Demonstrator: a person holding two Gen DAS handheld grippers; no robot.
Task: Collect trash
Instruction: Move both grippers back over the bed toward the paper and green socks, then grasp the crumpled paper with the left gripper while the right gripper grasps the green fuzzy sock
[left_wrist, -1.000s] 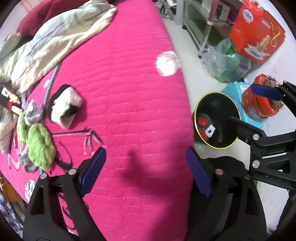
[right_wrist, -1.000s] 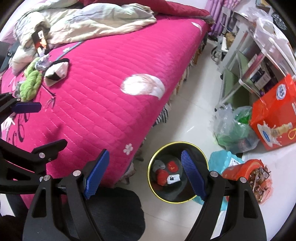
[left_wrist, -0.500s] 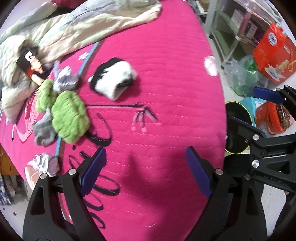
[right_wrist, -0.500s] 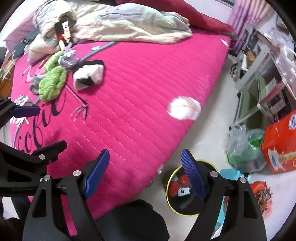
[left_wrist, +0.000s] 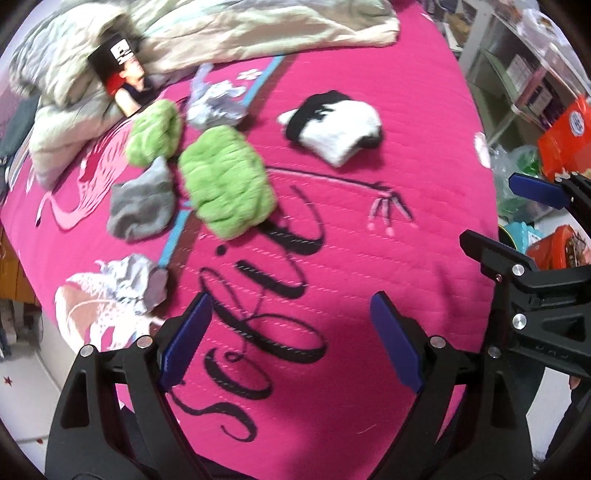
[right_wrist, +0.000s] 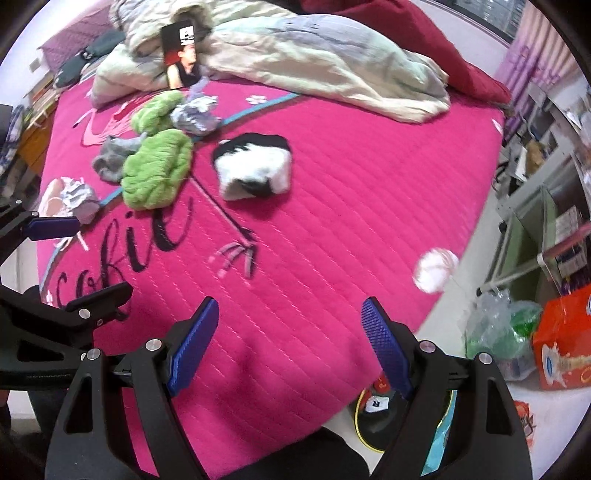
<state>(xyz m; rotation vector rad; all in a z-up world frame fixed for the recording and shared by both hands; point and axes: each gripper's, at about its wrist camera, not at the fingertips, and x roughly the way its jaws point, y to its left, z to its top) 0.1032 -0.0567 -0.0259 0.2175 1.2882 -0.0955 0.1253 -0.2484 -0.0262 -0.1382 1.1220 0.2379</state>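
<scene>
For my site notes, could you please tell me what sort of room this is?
Most likely a lived-in bedroom: a bed under a pink quilt, a rumpled duvet at its head, and socks scattered across it.

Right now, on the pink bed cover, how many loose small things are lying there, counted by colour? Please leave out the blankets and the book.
Green fuzzy bundles: 2
Grey cloth piece: 1
Crumpled white-grey paper wads: 2
Black-and-white soft item: 1
Total: 6
</scene>
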